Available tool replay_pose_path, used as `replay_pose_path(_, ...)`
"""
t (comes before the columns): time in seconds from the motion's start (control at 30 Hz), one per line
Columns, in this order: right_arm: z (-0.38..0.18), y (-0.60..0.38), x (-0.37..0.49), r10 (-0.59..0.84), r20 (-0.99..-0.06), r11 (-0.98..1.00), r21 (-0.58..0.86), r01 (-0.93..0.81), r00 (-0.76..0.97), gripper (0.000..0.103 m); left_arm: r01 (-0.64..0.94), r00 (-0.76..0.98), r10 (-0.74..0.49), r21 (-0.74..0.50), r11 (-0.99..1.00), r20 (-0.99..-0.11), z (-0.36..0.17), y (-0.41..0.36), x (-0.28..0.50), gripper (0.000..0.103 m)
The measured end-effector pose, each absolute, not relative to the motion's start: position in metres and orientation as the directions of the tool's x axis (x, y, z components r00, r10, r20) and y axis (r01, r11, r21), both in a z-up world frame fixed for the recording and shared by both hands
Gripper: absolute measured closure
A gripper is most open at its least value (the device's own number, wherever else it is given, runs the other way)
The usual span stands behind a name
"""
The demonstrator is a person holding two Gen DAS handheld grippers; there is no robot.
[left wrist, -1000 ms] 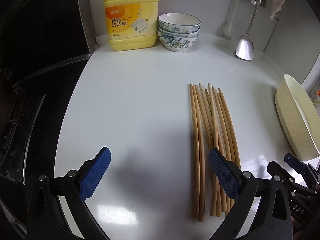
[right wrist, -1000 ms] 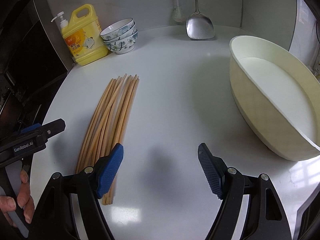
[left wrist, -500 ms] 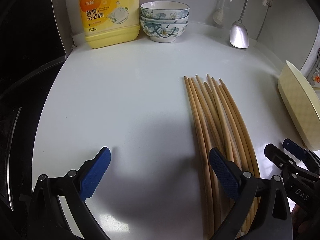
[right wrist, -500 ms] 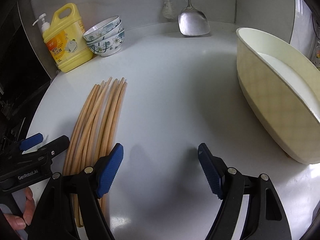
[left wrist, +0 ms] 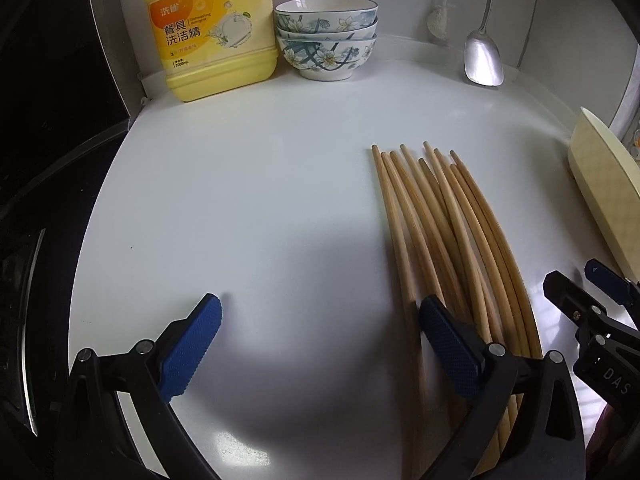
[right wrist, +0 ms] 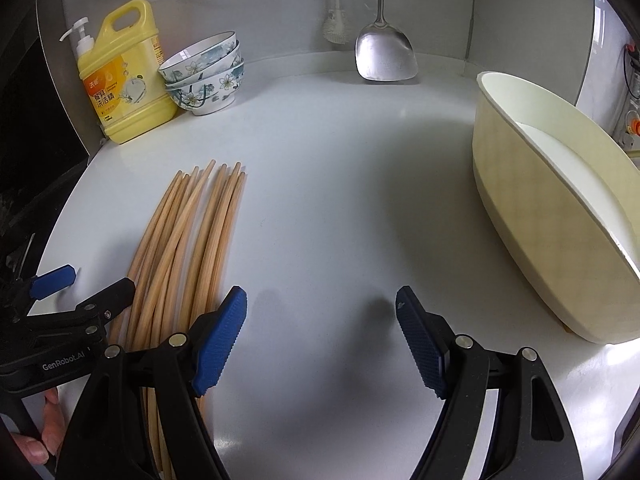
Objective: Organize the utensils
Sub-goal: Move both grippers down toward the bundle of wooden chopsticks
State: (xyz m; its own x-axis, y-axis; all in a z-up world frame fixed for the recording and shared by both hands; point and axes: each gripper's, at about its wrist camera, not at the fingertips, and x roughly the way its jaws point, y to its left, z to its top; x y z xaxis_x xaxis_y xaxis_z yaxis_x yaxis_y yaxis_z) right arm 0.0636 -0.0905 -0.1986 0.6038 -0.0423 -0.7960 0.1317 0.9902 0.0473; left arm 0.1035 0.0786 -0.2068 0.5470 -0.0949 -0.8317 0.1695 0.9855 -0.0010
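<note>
Chopsticks [left wrist: 436, 232] lie loose on the white counter [left wrist: 240, 200], flanked by both grippers.
Left gripper [left wrist: 320, 344] and right gripper [right wrist: 320, 332] stand apart, empty. The sticks look light, stiff, smooth and prone to rolling; best pinched as a bundle near mid-length.

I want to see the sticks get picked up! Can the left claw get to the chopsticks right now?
Probably yes. The left claw is open and empty, and the chopsticks lie loose on the white counter right beside its right finger, with nothing between. It would need to shift a little to the right to straddle them.
</note>
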Motion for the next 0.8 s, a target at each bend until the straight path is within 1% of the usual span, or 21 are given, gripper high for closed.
replay_pose_path(0.23, -0.199, -0.083, 0.066, -0.042, -0.792, 0.993, 0.032, 0.11, 0.609, 0.03, 0.142, 0.543, -0.08, -0.002, 0.99, -0.836, -0.206, 0.091, 0.105, 0.005)
replay_pose_path(0.6, -0.202, -0.068, 0.068, -0.046, -0.798, 0.997, -0.001, 0.075, 0.601, 0.03, 0.146, 0.538, -0.079, 0.0, 0.989, -0.839, -0.204, 0.094, 0.103, 0.005)
replay_pose_path(0.8, -0.2, -0.066, 0.067, -0.033, -0.798, 0.998, 0.006, 0.063, 0.602, 0.03, 0.142, 0.538, -0.078, -0.001, 0.99, -0.839, -0.203, 0.099, 0.103, 0.005)
